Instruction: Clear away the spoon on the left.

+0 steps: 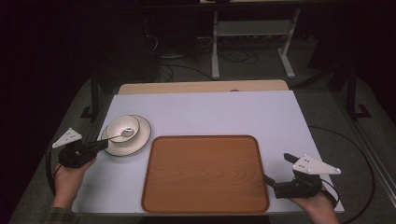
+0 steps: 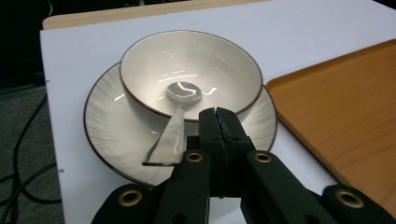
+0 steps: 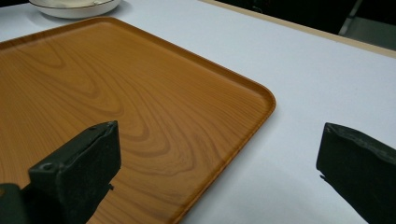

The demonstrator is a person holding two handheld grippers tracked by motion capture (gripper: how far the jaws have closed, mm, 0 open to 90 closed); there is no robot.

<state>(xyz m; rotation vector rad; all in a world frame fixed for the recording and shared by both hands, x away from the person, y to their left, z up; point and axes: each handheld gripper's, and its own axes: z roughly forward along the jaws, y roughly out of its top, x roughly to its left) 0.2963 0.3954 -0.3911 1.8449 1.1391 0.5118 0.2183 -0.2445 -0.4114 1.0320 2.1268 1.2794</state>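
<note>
A white bowl (image 1: 122, 126) (image 2: 189, 65) with a dark rim sits on a white plate (image 1: 140, 140) (image 2: 109, 135) at the table's left. A metal spoon (image 1: 125, 133) (image 2: 175, 126) lies in the bowl, its handle resting over the near rim. My left gripper (image 1: 102, 144) (image 2: 218, 114) is shut with nothing between its jaws, its tips at the bowl's near rim just right of the spoon handle. My right gripper (image 1: 279, 168) (image 3: 218, 135) stands open and empty over the near right corner of the wooden tray (image 1: 205, 172) (image 3: 116, 93).
The empty wooden tray (image 2: 345, 112) lies at the middle of the white table (image 1: 210, 112), right of the plate. The plate's edge (image 3: 74, 9) shows beyond the tray's far side. Cables trail on the floor at both sides.
</note>
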